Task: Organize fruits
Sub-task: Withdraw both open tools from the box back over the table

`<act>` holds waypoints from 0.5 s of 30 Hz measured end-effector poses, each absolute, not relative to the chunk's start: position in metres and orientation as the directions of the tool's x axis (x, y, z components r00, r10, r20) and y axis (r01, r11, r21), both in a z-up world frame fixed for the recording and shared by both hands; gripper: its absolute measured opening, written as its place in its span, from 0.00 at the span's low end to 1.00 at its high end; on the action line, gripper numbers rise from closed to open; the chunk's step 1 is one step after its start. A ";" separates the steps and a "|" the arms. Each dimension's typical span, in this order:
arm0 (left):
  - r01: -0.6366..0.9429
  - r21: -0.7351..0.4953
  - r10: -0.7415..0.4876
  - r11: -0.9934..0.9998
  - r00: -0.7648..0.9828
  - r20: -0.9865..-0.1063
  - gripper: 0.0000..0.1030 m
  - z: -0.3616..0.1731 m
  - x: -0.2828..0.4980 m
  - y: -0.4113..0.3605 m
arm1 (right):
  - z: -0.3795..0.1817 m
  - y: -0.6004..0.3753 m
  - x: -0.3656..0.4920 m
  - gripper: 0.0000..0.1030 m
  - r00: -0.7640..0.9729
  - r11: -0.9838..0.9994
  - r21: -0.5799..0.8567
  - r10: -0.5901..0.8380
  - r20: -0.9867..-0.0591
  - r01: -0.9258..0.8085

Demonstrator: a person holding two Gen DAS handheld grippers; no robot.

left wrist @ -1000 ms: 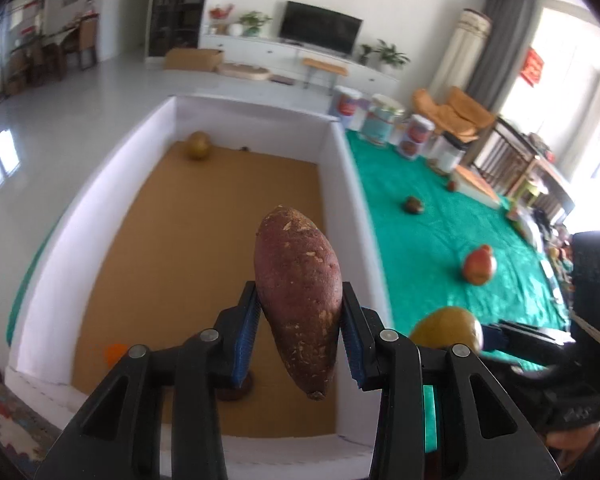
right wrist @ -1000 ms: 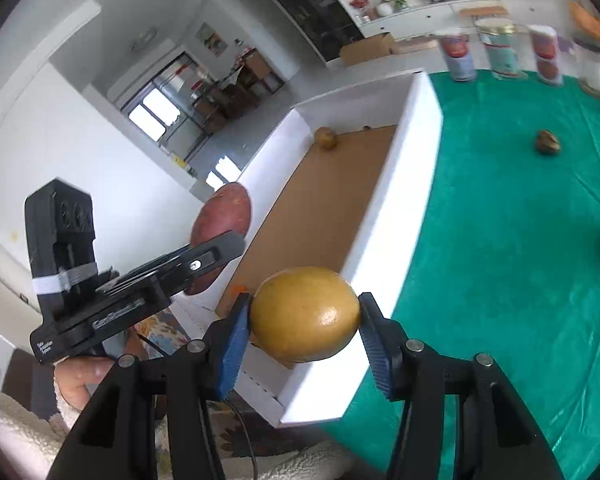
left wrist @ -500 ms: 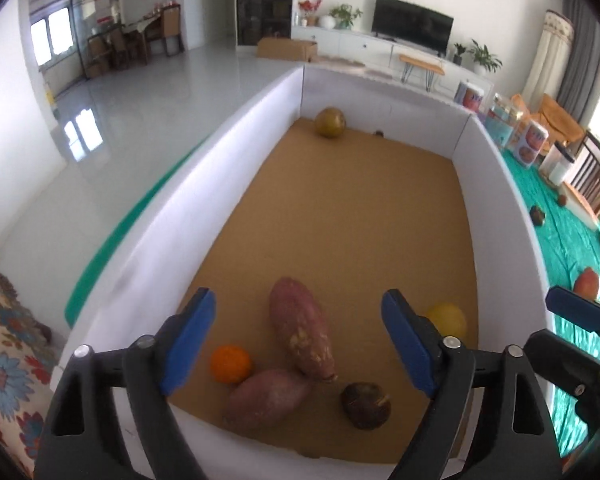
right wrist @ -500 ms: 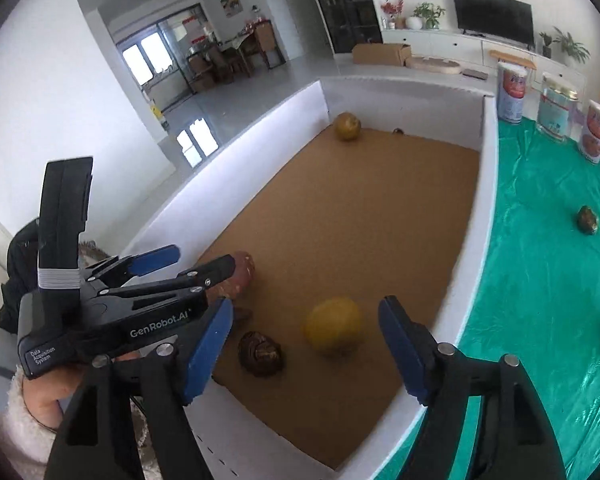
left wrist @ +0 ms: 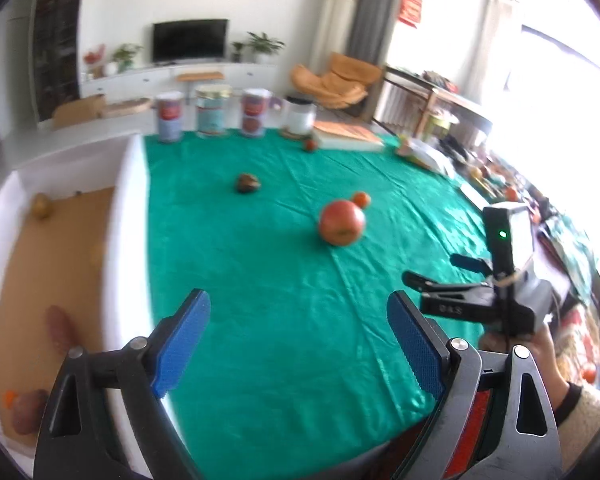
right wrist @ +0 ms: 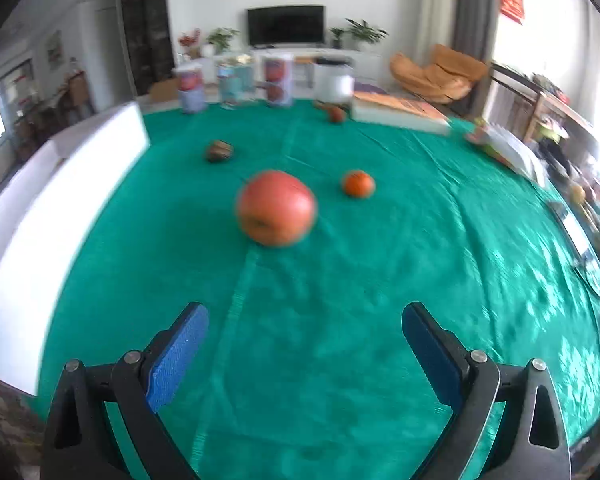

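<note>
Fruits left: a big red apple [right wrist: 276, 208] sits mid-cloth on your green tablecloth [right wrist: 340, 320], small orange [right wrist: 358, 183] just beyond to its right. Your left gripper [left wrist: 298, 344] and right gripper [right wrist: 305, 356] have both just spread wide, nothing between them.

The left gripper [left wrist: 298, 342] has black triangulated plastic arms joined by silver screws, and its two fingers [left wrist: 182, 342] are faced with blue ribbed pads. The right gripper [right wrist: 304, 356] is built the same way; seen from the left wrist camera it carries a dark box with a green light and white lettering too blurred to read along its black body. The person's right hand [left wrist: 546, 354] emerges from a fleecy cream sleeve [left wrist: 584, 420] with a dark cuff.
</note>
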State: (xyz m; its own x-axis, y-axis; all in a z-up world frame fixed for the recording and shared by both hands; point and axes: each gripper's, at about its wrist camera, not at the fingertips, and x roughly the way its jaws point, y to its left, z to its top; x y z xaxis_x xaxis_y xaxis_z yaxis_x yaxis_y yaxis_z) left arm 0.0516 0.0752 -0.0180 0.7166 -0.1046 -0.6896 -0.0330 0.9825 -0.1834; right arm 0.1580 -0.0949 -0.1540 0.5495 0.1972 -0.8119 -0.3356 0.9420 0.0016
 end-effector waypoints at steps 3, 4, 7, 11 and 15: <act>0.010 -0.163 -0.129 0.987 0.661 -0.740 0.89 -0.051 0.085 0.043 | -0.172 -0.168 0.173 0.94 0.463 0.973 0.189 0.230 -0.856 -0.134; 0.004 -0.149 -0.117 0.989 0.642 -0.757 0.89 -0.064 0.094 0.037 | -0.172 -0.184 0.177 0.94 0.466 0.964 0.251 0.260 -0.845 -0.083; -0.044 -0.095 -0.048 0.995 0.614 -0.788 0.89 -0.096 0.121 0.034 | -0.173 -0.205 0.175 0.94 0.480 0.961 0.275 0.247 -0.842 -0.013; -0.139 -0.056 0.037 0.989 0.591 -0.806 0.89 -0.127 0.144 0.047 | -0.174 -0.192 0.186 0.94 0.493 0.979 0.203 0.189 -0.849 -0.026; -0.210 -0.024 0.104 0.977 0.575 -0.812 0.89 -0.149 0.159 0.060 | -0.187 -0.166 0.197 0.94 0.521 0.996 0.072 0.090 -0.849 -0.055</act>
